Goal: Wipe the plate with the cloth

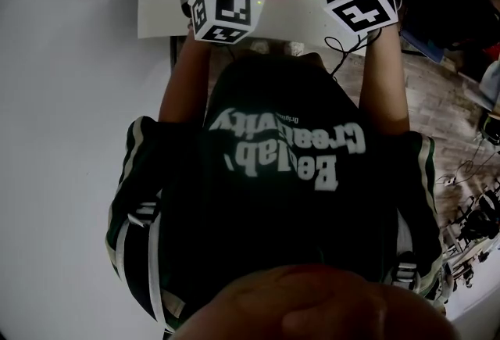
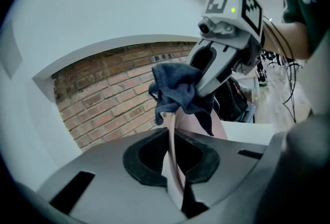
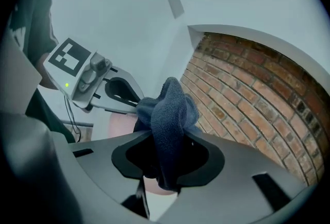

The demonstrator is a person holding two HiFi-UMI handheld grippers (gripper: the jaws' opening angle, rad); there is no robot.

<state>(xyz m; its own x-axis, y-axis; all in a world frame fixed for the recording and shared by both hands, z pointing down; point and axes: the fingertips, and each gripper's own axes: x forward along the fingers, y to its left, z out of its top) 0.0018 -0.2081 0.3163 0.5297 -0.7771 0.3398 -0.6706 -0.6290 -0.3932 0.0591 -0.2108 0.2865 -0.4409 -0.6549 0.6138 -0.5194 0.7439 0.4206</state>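
With the jaws of your left gripper (image 2: 174, 176) clamped on the near rim of the pale pink round plate (image 2: 198, 127), the dark blue towelling cloth (image 3: 170, 109) clenched in your right gripper (image 3: 165, 176) meets the plate's far rim.

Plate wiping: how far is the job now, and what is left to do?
Done: both pickups. The left tool is shut on the rim of the pink plate, the right tool on the blue cloth. In hand: the cloth lies against the plate. Left: whether the plate is clean I cannot tell; probably more wiping, then setting both down.
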